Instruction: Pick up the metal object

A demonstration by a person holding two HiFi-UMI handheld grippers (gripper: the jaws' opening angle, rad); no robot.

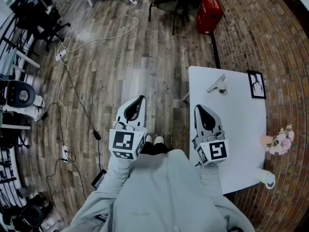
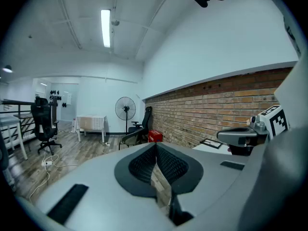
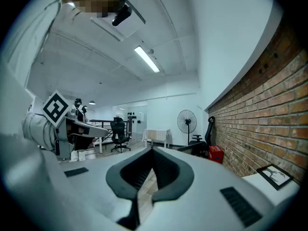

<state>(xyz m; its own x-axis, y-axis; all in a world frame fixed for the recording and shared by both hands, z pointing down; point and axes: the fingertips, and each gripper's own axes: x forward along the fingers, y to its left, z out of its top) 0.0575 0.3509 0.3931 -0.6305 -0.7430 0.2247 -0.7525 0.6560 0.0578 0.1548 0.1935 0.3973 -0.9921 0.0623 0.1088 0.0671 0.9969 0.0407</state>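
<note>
The metal object (image 1: 217,84) lies on the white desk (image 1: 236,144), at the far end near its left edge, a slim silver piece set at a slant. Nothing touches it. Just to its right, near the far right corner, a small black picture frame (image 1: 256,84) lies flat. Down the desk's right edge I see a bunch of pink flowers (image 1: 281,141), and at the near right corner a white cup (image 1: 266,177).

My right tool (image 1: 199,109) hangs over the near left part of the desk, pointing toward the metal object but well apart from it. In the right gripper view its jaws are pressed together with nothing between them. My left tool (image 1: 140,100) is off the desk altogether, over the wooden floor (image 1: 120,57) to the left. The left gripper view shows its jaws closed and empty as well. Both tools sit roughly level with each other, held out in front of the person's grey sleeves.

Beyond the desk, a red box (image 1: 208,13) stands on the floor beside a dark chair (image 1: 169,1). White cables (image 1: 65,57) trail across the boards on the left. The brick wall (image 2: 216,109) runs along the desk's far side, and a standing fan (image 2: 125,109) shows near it in the left gripper view.
</note>
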